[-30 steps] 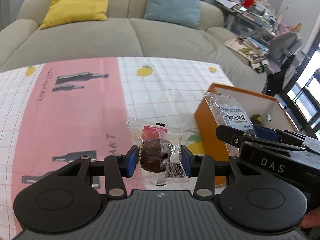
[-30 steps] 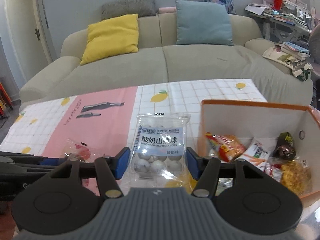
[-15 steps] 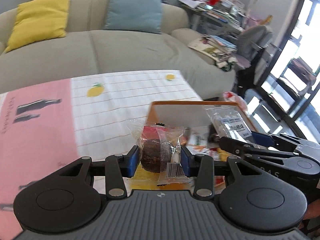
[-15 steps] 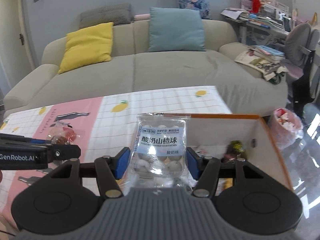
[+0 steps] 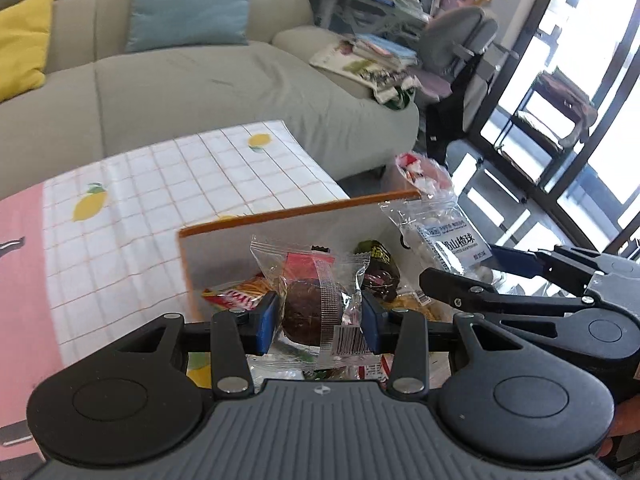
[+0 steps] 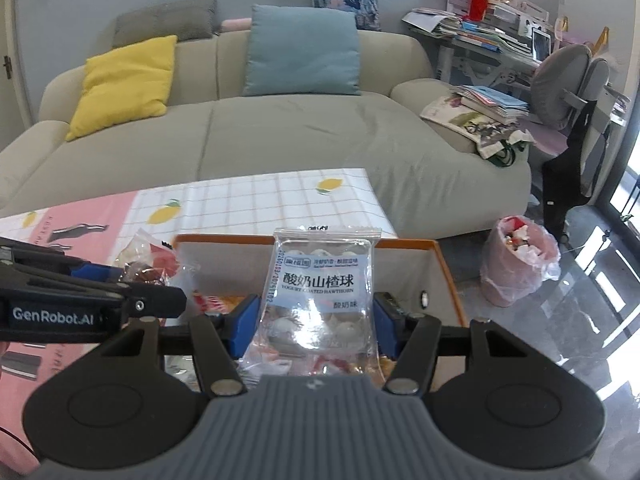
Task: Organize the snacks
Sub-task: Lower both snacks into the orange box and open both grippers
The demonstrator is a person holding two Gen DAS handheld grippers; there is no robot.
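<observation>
Two grippers hold wrapped snacks over an orange-rimmed box.

The left gripper [image 5: 320,320] clamps a clear crinkled packet with a dark round cake [image 5: 310,304]; the right gripper [image 6: 316,326] clamps a glossy bag of white hawthorn balls [image 6: 322,292]. Below both, the box [image 6: 444,264] stands on a checked lemon tablecloth [image 6: 256,200], with a beige sofa [image 6: 280,136] beyond it.

Beige sofa [image 6: 280,136] with yellow cushion [image 6: 124,80] and teal cushion [image 6: 302,52]; glossy floor [image 6: 580,320] catches daylight from tall windows [image 5: 580,100].
</observation>
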